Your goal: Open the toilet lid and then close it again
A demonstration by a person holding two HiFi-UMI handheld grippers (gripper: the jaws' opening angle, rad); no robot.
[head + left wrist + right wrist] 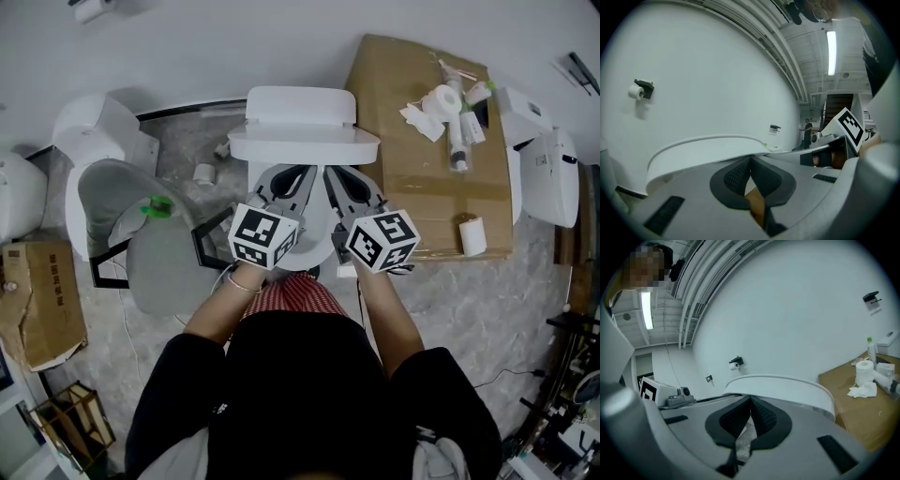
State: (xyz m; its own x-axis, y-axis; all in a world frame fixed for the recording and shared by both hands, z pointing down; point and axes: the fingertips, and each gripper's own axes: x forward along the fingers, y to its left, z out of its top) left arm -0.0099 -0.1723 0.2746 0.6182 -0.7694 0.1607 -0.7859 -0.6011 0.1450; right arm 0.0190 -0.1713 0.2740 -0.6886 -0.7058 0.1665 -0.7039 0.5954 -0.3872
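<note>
Cardboard box (412,187) beside the toilet carried two paper rolls (441,97) and a few bottles (457,141) on top. One white toilet lid (305,145) was raised off the bowl, its curved edge just beyond both grippers. Left gripper (292,176) and right gripper (343,176): jaws closed, pads together, holding nothing.

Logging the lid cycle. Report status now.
Left hand-held gripper shut, empty. Right hand-held gripper shut, empty. Toilet lid raised, near upright; both tips at its rim. No obstruction seen.
</note>
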